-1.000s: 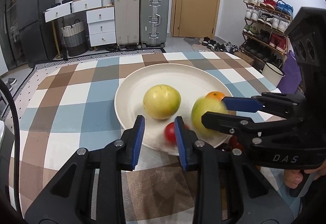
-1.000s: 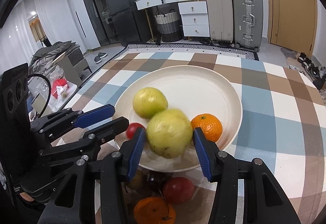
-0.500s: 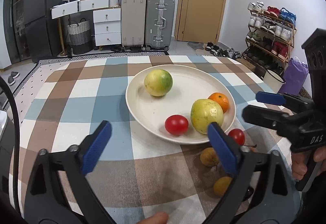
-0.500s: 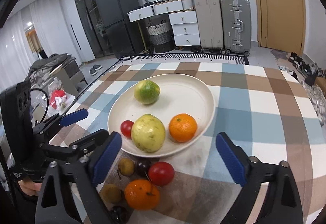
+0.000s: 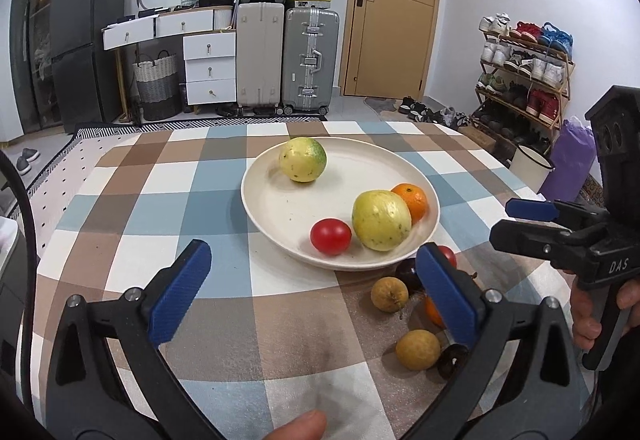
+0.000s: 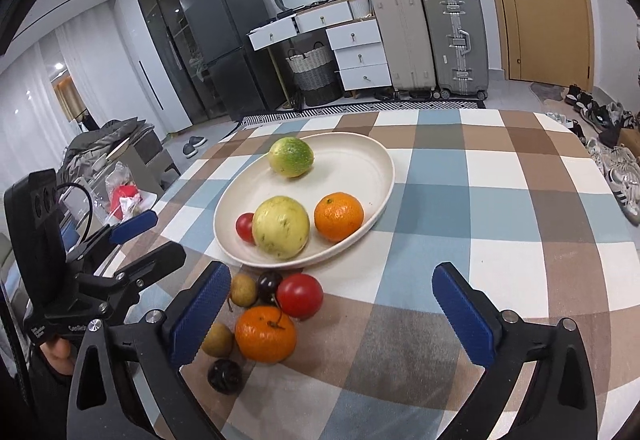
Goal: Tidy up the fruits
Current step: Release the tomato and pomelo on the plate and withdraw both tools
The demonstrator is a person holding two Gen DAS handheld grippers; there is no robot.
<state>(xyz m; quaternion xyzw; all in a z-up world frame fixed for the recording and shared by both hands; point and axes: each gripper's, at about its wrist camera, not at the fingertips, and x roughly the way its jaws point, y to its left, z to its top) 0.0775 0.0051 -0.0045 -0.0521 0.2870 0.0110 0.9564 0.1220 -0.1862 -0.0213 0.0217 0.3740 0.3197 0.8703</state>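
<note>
Four fruits on your plate, six more loose on the checked cloth beside it.

Smooth cream round plate holds two speckled yellow-green guavas, far one and near one, one dimpled orange and one glossy red tomato touching the near guava. Off the plate's near rim, in a tight cluster: one red tomato, one stemmed orange, two dull tan round fruits, two dark cherries. Your left gripper is spread wide, empty, plate ahead of its blue ribbed pads. Your right gripper is also wide, jaws opening, gripping nothing; the cluster sits by its left pad.
</note>
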